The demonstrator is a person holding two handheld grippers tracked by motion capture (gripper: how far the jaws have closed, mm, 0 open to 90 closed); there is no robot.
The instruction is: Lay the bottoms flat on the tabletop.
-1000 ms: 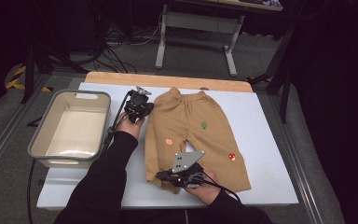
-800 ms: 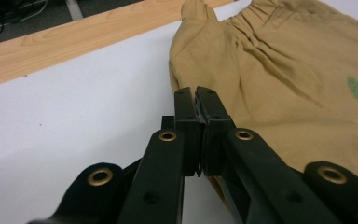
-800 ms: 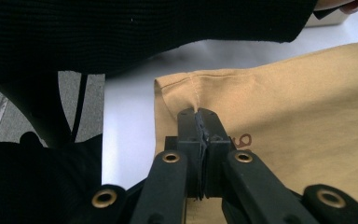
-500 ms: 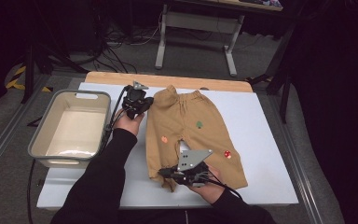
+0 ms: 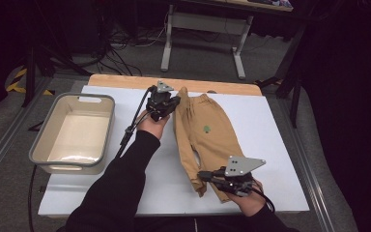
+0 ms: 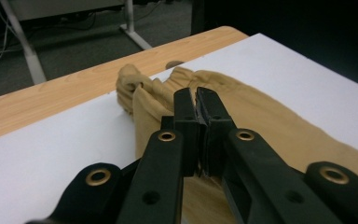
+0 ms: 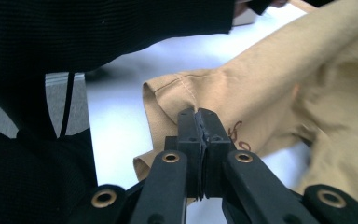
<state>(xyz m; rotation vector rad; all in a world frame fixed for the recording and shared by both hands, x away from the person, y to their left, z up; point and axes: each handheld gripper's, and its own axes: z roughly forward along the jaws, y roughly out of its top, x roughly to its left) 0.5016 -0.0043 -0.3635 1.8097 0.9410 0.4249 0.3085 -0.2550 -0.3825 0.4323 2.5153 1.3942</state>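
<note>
Tan child's trousers [image 5: 212,140] with a small green patch lie on the white board [image 5: 275,130], waistband at the far end. My left gripper [image 5: 175,103] is at the waistband's left corner, raised a little, its jaws shut on the bunched fabric [image 6: 270,116]. My right gripper [image 5: 201,175] is near the board's front edge and points left. It is shut on a leg hem [image 7: 177,88], lifted off the board. The trousers' left half is drawn over the right half. In the right gripper view a black sleeve [image 7: 98,28] crosses the top.
A grey empty bin [image 5: 67,167] stands at the board's left edge. A wooden strip [image 5: 125,81] runs along the far side. White board lies bare to the right of the trousers. Cables trail from both grippers.
Both grippers have moved right and slightly up, carrying the trousers' left edge. The trousers, spread flat a second ago, now lie folded narrower, and the red patches are hidden.
</note>
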